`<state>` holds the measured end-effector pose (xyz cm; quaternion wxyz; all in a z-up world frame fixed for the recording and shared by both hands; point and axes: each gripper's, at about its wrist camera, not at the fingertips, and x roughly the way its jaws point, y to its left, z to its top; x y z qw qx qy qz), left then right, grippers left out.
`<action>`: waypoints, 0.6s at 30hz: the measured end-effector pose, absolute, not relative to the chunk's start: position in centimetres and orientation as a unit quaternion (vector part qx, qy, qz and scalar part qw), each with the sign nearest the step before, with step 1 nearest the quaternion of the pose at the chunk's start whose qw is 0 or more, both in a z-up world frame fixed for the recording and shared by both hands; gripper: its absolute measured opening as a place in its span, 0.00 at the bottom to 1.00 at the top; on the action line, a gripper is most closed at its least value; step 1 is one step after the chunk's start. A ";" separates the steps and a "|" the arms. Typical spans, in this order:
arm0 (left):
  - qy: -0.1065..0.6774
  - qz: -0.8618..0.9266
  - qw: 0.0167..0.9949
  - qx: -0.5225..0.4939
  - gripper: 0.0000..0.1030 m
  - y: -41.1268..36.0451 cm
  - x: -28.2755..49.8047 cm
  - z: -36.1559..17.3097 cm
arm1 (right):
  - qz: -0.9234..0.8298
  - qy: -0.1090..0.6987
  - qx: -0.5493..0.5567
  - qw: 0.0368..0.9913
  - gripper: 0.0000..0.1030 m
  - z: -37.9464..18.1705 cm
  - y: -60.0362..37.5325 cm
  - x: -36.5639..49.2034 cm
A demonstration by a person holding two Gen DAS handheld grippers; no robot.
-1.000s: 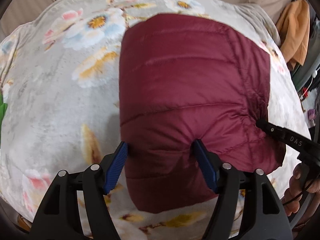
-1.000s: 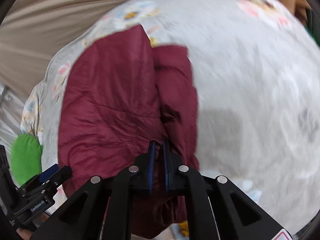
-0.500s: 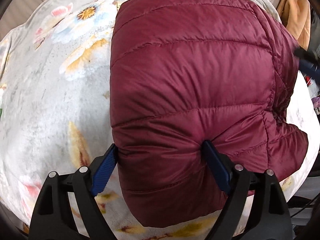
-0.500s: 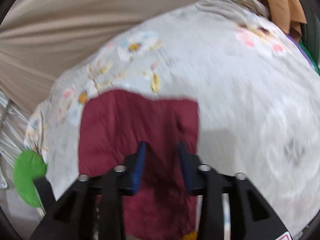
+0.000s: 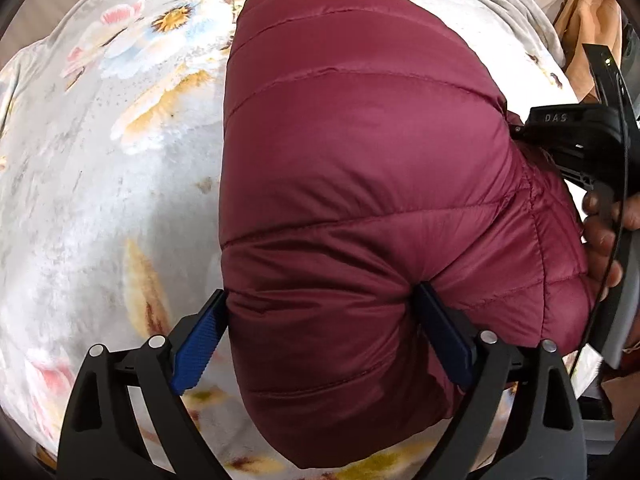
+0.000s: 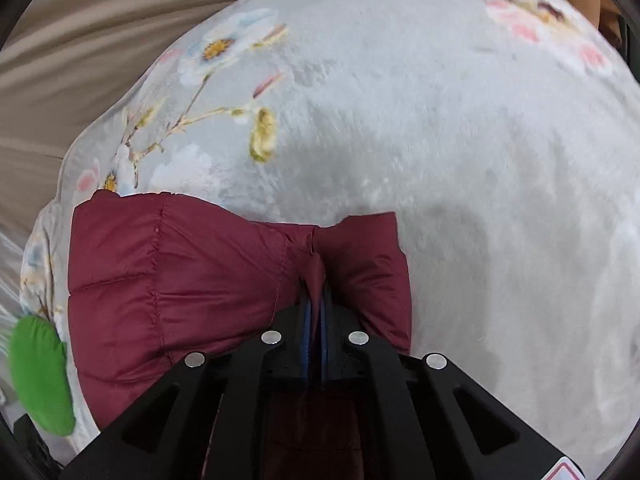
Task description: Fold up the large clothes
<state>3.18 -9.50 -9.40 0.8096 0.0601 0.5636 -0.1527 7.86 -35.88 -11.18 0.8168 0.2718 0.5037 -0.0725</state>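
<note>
A maroon quilted puffer jacket (image 5: 360, 184) lies folded on a grey floral blanket (image 5: 100, 200). My left gripper (image 5: 320, 320) has its blue-padded jaws wide apart around the jacket's near edge, the padding bulging between them. In the left wrist view my right gripper (image 5: 516, 130) touches the jacket's right side. In the right wrist view my right gripper (image 6: 315, 284) is shut on a pinched fold of the jacket (image 6: 180, 280). The blanket (image 6: 440, 160) stretches beyond it.
Beige fabric (image 6: 80, 20) lies beyond the blanket's far edge. An orange-tan garment (image 5: 588, 28) hangs at the upper right. A green object (image 6: 38, 372) sits at the left edge. A hand (image 5: 604, 236) holds the right gripper.
My right gripper was shut on the jacket, opened and lifted away, and is now shut on a fold at the jacket's side. The left gripper stayed open around the near edge and moved closer.
</note>
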 end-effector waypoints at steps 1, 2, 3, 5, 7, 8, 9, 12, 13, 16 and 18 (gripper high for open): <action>0.567 -0.151 0.808 0.058 0.88 -9.5 3.2 -9.5 | -0.071 0.507 0.280 0.812 0.00 -11.0 -36.1 7.9; 0.569 -0.150 0.806 0.054 0.88 -9.3 3.3 -9.4 | -0.075 0.507 0.282 0.811 0.00 -10.5 -36.3 7.6; 0.572 -0.149 0.805 0.050 0.87 -9.2 3.2 -9.2 | -0.083 0.502 0.280 0.814 0.03 -9.8 -36.3 7.2; 0.571 -0.151 0.806 0.036 0.81 -8.6 3.2 -7.9 | -0.107 0.471 0.253 0.839 0.06 -6.6 -35.9 4.7; 0.557 -0.158 0.816 0.018 0.80 -7.8 2.9 -6.0 | -0.099 0.444 0.234 0.860 0.07 -3.6 -34.8 1.3; 0.543 -0.160 0.824 0.008 0.80 -7.4 2.8 -4.8 | -0.091 0.441 0.229 0.863 0.07 -2.8 -34.2 -0.1; 0.535 -0.160 0.830 0.003 0.80 -7.1 2.9 -4.1 | -0.082 0.442 0.221 0.865 0.07 -2.2 -33.3 -1.5; 0.507 -0.156 0.847 -0.006 0.80 -7.1 4.2 -1.9 | -0.061 0.464 0.187 0.864 0.05 -2.4 -30.4 -4.3; 0.505 -0.155 0.849 -0.005 0.80 -7.4 4.8 -1.7 | -0.057 0.478 0.171 0.859 0.04 -3.1 -29.3 -4.8; 0.509 -0.127 0.851 0.023 0.80 -8.4 6.7 -2.8 | -0.058 0.517 0.144 0.842 0.01 -5.8 -27.6 -6.0; 0.526 -0.113 0.843 0.032 0.82 -8.4 7.8 -4.4 | -0.060 0.531 0.150 0.832 0.00 -7.3 -27.5 -6.6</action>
